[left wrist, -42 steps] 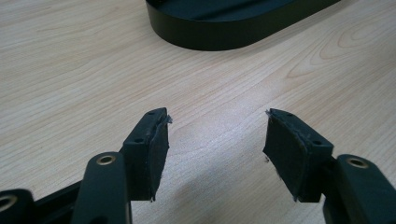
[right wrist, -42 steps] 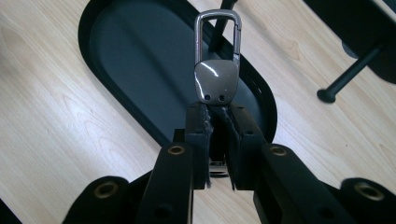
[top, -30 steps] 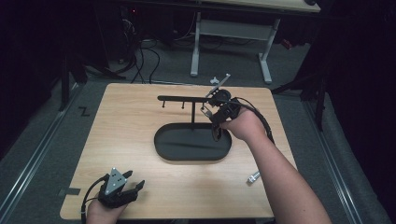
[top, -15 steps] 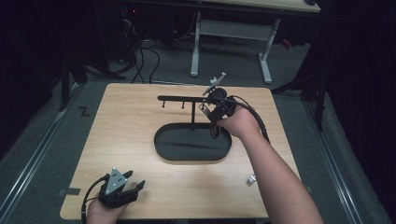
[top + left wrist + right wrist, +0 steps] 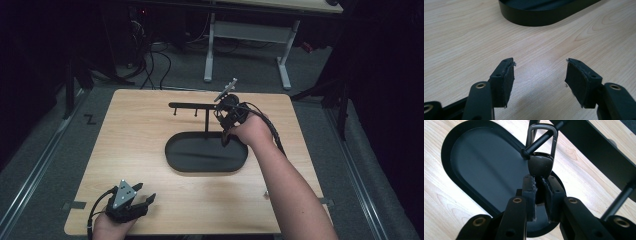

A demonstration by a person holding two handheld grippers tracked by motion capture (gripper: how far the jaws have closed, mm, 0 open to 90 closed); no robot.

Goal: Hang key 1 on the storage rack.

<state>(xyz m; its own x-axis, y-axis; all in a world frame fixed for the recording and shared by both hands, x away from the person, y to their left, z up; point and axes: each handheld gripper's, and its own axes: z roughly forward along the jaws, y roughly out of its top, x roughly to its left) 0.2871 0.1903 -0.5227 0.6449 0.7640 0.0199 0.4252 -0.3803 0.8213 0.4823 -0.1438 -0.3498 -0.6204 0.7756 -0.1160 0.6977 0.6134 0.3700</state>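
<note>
My right gripper is shut on a dark key fob with a grey metal clip loop. A black peg of the stand runs through that loop. In the high view the right gripper is at the right end of the stand's crossbar, above the black oval tray. My left gripper rests open on the wood with nothing between its pads. It lies at the table's front left corner.
The oval tray holds nothing. A small metal item lies on the table by the right forearm. The tan tabletop is bare on the left. Desk legs and cables stand on the floor beyond the far edge.
The right gripper has shifted slightly away from the person and to the left with the fob, along the crossbar. The left gripper has stayed where it was.
</note>
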